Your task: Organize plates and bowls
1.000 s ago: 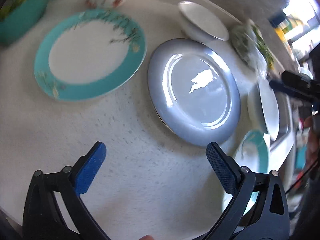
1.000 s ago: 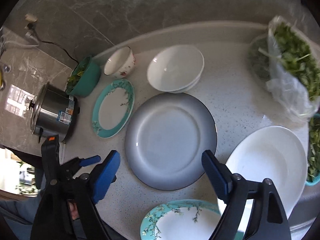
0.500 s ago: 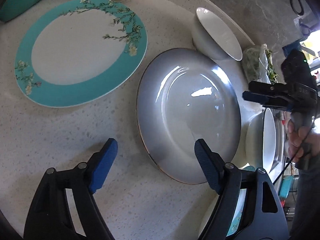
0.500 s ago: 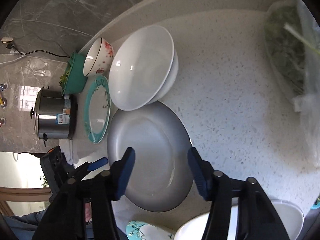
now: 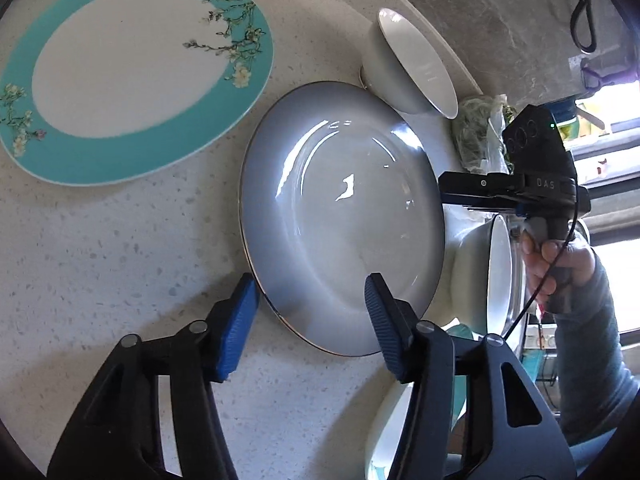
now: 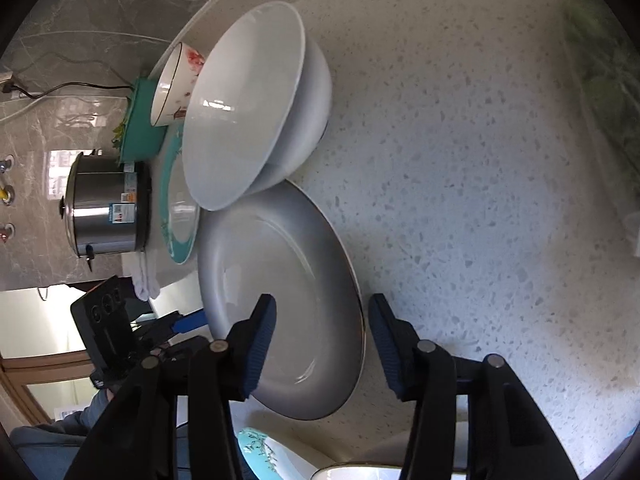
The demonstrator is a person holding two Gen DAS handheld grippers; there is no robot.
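Now that both have closed in, your left hand-held gripper (image 5: 308,300) and right hand-held gripper (image 6: 320,320) straddle opposite rims of the grey plate (image 5: 344,216), jaws apart, ready to lift.

The big plate (image 5: 344,216) is showing a blue-grey rim fading to a paler centre, with a thin dark edge line. Beside it the teal-rimmed plate (image 5: 132,68) is wearing a white middle and a band of blossom branches in cream and brown. The plain bowl (image 6: 248,104) is gleaming all white, and the small bowl (image 6: 176,84) behind it is flashing red flowers on cream. The bench (image 6: 480,200) is reading as off-white speckled with grey. The left tool (image 5: 308,316) is showing ribbed blue pads on black arms, and the right tool (image 6: 320,344) is matching. The cooker (image 6: 108,216) is shining steel.
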